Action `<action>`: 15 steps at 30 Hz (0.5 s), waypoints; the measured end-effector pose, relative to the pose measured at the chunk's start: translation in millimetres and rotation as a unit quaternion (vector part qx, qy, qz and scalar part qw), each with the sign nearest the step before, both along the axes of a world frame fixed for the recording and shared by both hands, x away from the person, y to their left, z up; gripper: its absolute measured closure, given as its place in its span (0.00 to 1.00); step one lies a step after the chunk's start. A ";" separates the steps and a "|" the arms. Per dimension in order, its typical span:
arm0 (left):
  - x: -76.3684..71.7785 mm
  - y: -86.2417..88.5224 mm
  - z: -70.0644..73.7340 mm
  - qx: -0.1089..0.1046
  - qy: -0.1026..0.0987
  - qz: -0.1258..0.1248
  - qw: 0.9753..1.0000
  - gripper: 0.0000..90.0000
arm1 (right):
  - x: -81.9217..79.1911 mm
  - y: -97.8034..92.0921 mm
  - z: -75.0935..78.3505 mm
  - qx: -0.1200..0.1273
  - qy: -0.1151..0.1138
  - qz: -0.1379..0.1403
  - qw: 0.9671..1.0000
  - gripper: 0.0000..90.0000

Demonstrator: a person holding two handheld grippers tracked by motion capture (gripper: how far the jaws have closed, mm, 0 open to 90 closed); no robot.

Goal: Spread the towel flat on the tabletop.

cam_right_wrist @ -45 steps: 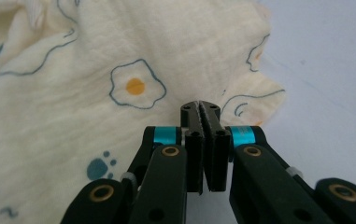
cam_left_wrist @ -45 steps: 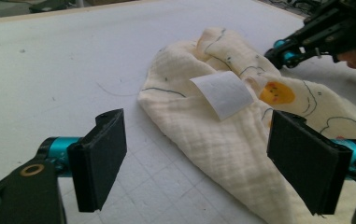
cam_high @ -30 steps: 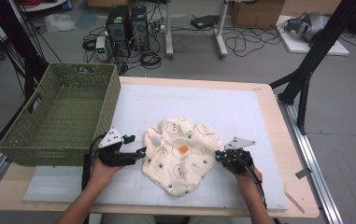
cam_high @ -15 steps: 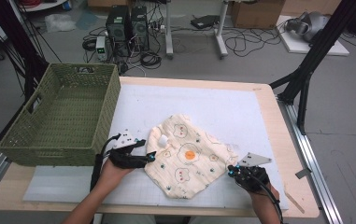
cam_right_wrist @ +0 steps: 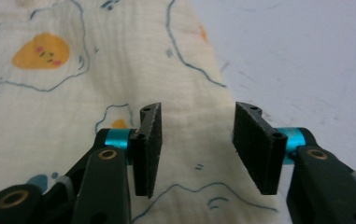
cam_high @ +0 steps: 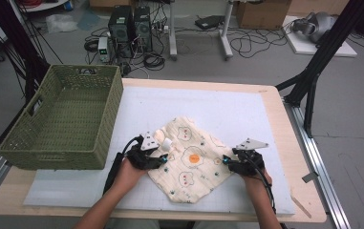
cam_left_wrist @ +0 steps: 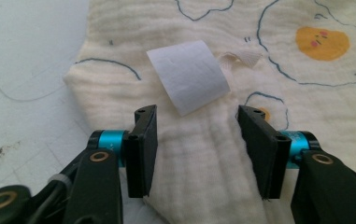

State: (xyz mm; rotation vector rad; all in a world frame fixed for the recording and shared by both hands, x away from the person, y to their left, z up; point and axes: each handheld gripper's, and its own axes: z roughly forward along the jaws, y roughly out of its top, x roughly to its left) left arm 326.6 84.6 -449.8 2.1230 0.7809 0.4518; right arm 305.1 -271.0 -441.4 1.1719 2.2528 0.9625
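Here, the cream egg-printed muslin cloth (cam_high: 191, 160) is straddled by wide-open left gripper (cam_left_wrist: 196, 135) and right gripper (cam_right_wrist: 196, 135); uneven pinches could bunch it.

Both tools (cam_high: 166, 157) (cam_high: 226, 161) low, jaws apart

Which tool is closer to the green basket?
Left. The left tool sits just beside the green basket; the right tool is across the cloth, farther away.
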 end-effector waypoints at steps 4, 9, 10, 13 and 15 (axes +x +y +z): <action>-1.8 -0.4 1.5 0.005 -0.001 -0.008 1.000 0.83 | 1.4 1.0 -2.8 0.008 0.019 0.021 1.000 0.74; 0.4 13.5 4.7 -0.016 0.009 0.013 1.000 0.95 | -7.6 -0.1 -0.2 0.003 0.035 0.039 0.999 0.98; 0.7 18.2 5.8 -0.026 0.010 0.017 0.999 0.95 | -9.7 -0.4 0.4 0.001 0.035 0.040 0.999 0.98; 0.3 32.6 8.0 -0.062 0.023 0.025 0.997 0.94 | -18.7 -3.4 1.8 -0.004 0.040 0.041 0.998 0.98; -0.9 40.6 7.7 -0.077 0.029 0.037 0.996 0.93 | -25.9 -5.1 3.0 -0.009 0.042 0.042 0.998 0.99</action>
